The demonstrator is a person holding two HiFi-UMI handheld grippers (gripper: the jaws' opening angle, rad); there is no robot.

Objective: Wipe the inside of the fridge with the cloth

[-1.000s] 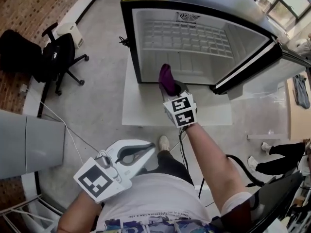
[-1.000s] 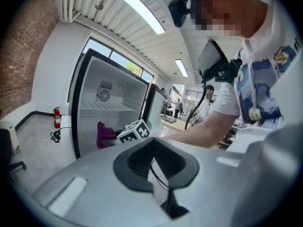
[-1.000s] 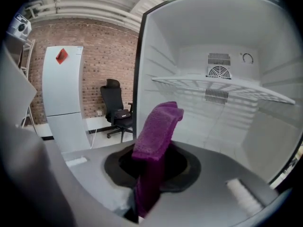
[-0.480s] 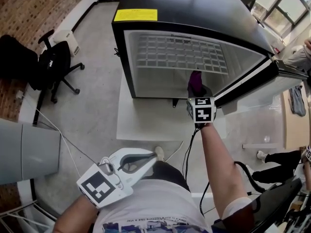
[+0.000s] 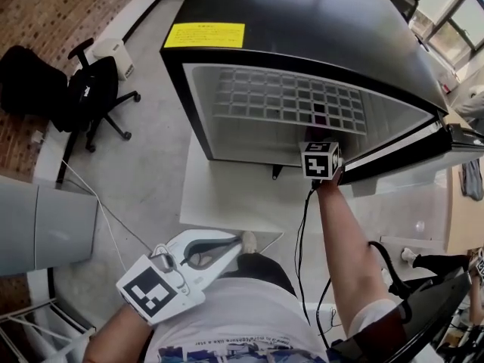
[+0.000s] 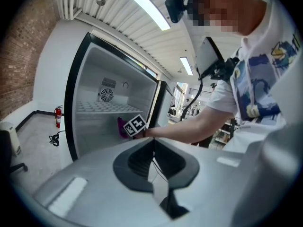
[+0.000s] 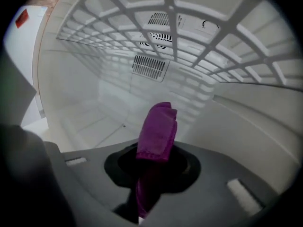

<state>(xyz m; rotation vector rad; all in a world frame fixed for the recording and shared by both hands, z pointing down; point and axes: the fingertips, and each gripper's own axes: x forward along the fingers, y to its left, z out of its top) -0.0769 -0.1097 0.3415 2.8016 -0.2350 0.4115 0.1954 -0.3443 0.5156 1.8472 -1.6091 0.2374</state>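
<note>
The black fridge (image 5: 302, 21) stands open, its white inside crossed by a wire shelf (image 5: 287, 97). My right gripper (image 7: 154, 160) reaches in under that shelf, shut on the purple cloth (image 7: 158, 129), which sticks up from the jaws above the fridge floor (image 7: 90, 126). In the head view only its marker cube (image 5: 320, 159) shows at the fridge mouth, with a bit of cloth (image 5: 320, 116) seen through the shelf. My left gripper (image 5: 236, 242) is shut and holds nothing, low by the person's body. It faces the fridge (image 6: 94, 103) and the cloth (image 6: 122, 126).
The fridge door (image 5: 454, 138) hangs open to the right. The fridge sits on a white platform (image 5: 227, 195). A black office chair (image 5: 83, 89), a small white box (image 5: 113, 51) and a grey cabinet (image 5: 45, 225) stand to the left. A cable (image 5: 302, 225) runs along the right arm.
My right gripper has pushed deeper into the fridge and to the right with the cloth, now under the wire shelf. The left gripper has stayed put.
</note>
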